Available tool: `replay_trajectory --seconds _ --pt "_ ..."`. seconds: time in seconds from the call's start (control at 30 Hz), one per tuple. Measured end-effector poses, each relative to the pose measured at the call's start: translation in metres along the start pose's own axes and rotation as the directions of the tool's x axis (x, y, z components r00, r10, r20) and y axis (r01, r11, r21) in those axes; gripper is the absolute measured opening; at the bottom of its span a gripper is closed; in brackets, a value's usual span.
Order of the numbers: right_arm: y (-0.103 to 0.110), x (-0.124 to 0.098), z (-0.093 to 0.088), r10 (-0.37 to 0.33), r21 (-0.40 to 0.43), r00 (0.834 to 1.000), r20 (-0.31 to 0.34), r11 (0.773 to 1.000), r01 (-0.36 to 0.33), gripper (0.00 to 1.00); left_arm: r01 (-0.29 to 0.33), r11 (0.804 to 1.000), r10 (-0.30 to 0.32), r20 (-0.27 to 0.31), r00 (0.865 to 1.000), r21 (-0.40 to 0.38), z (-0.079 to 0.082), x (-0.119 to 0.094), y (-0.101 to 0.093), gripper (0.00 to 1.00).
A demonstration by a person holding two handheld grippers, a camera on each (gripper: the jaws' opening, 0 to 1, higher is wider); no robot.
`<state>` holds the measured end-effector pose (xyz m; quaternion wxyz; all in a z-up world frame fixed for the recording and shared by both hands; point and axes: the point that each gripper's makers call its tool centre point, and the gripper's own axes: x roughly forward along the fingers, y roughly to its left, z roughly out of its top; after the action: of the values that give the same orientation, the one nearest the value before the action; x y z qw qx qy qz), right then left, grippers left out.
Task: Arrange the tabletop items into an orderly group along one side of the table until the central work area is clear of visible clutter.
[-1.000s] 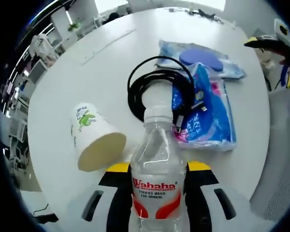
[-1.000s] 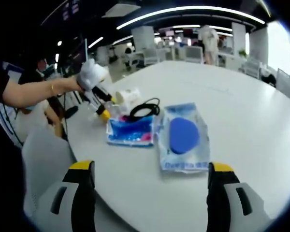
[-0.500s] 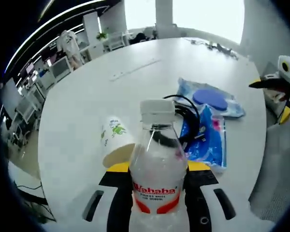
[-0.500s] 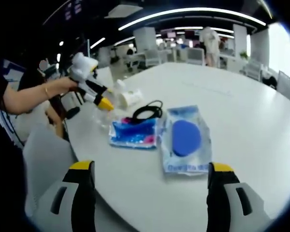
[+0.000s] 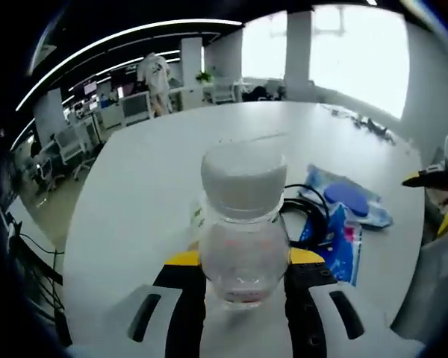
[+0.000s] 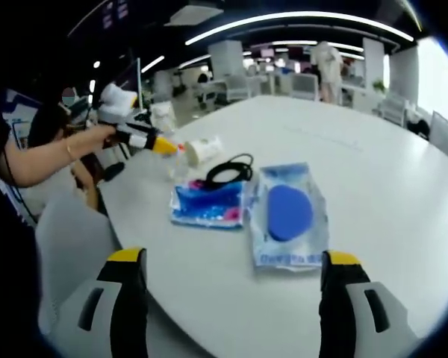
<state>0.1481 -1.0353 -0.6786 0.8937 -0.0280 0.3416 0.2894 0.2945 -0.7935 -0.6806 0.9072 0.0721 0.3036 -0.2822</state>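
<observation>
bottle: I've lifted it off the table in the left gripper, label now out of sight, cap at frame centre | cup: was lower left of the left gripper view, now mostly hidden behind the bottle | right gripper view: left gripper has risen toward upper left, above the cup

one bottle, one cup, one cable, two packets
</observation>
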Motion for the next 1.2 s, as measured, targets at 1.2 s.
replay_trajectory --seconds 1.2 --pt "0.004 0.002 -0.008 0.009 0.000 1.000 -0.028 1.000 -0.009 0.93 -0.349 0.901 0.398 0.168 0.902 -0.258 0.000 -0.006 0.012 0.39"
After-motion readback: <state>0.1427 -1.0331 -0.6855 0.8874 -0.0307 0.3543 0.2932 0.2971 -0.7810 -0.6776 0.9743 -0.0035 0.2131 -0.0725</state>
